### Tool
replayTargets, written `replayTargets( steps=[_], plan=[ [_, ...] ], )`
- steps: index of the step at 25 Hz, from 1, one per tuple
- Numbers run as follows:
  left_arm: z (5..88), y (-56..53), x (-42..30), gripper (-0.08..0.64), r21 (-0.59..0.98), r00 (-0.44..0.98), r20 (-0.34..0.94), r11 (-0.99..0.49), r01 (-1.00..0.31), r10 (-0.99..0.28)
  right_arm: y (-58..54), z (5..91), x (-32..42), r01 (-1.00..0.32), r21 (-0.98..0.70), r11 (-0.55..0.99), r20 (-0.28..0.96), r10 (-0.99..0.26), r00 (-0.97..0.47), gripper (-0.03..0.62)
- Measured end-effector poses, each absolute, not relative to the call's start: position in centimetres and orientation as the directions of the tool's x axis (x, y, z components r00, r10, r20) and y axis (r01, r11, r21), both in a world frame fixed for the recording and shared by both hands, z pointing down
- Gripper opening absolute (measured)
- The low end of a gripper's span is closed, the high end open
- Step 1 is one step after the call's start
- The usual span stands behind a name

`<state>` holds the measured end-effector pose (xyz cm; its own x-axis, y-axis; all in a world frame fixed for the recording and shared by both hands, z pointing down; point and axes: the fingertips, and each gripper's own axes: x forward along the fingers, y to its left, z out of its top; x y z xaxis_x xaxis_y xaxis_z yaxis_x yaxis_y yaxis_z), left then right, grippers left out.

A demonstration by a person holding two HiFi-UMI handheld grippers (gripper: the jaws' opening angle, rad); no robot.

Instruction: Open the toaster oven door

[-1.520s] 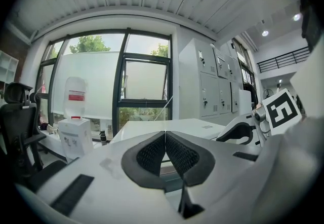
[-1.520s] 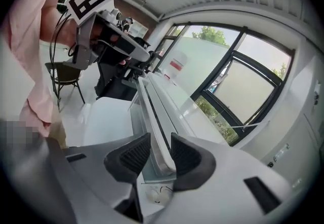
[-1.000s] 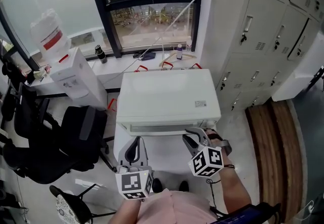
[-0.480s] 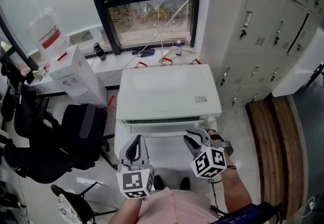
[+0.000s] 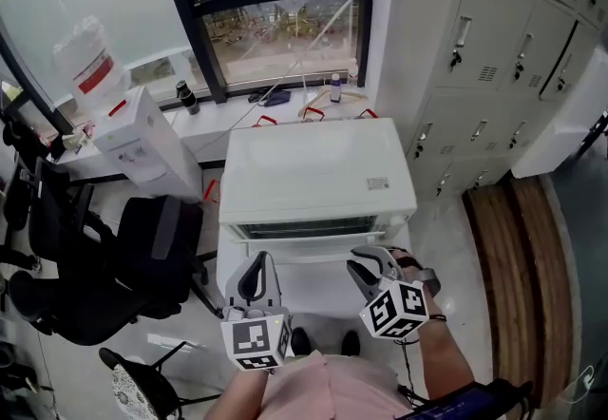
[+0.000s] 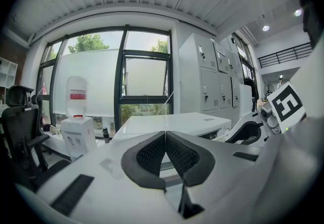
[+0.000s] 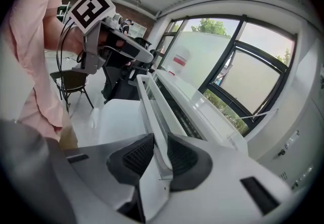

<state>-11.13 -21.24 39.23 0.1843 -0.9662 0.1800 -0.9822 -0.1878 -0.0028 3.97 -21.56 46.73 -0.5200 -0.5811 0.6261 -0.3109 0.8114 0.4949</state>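
**Q:** Where does the task's thing lie, and what has hold of it?

**A:** The white, box-shaped metal toaster oven point(image 5: 313, 171) stands on a white surface point(image 5: 304, 299) below the window, with its front toward the person. Its door point(image 5: 313, 247) is ajar at the top edge, and a dark slot shows above it. The right claw point(image 5: 369, 261) is clamped on the door's long white bar handle point(image 7: 150, 111). The right gripper view shows the bar pinched between the two dark pads, near its right end.

**Q:** And the other claw?

**A:** The left claw point(image 6: 165, 139) has its pads pressed together with nothing between them. It hangs before the oven's left half, apart from the door.

**Q:** Which relation governs the coming move?

**A:** The handle's long axis runs left to right across the oven front, crosswise to the right claw's jaws. The door appears to be hinged along its lower edge. The pull would therefore likely go toward the person and downward, in an arc. The right claw is the one engaged, and the left is near but free. Because the hold is at one end, the likely risk is a slip off the bar.

**Q:** Is any writing legible?

**A:** A small label point(image 5: 377, 184) on the oven's top, right of centre, is too small to read. The red band on the clear water bottle point(image 5: 85, 62) at left shows no legible text. Each claw carries a cube of black-and-white square markers, which are not words.
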Motion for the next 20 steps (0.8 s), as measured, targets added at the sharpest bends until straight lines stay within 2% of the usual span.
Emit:
replayTargets(
  steps=[20],
  plan=[
    [41.3, -20.7, -11.3, 0.014, -0.008, 0.158, 0.234, -0.165, -0.986, -0.959, -18.0, 48.2, 4.2, -0.280, 0.437, 0.855, 0.659, -0.516, -0.548, 0.079]
  ],
)
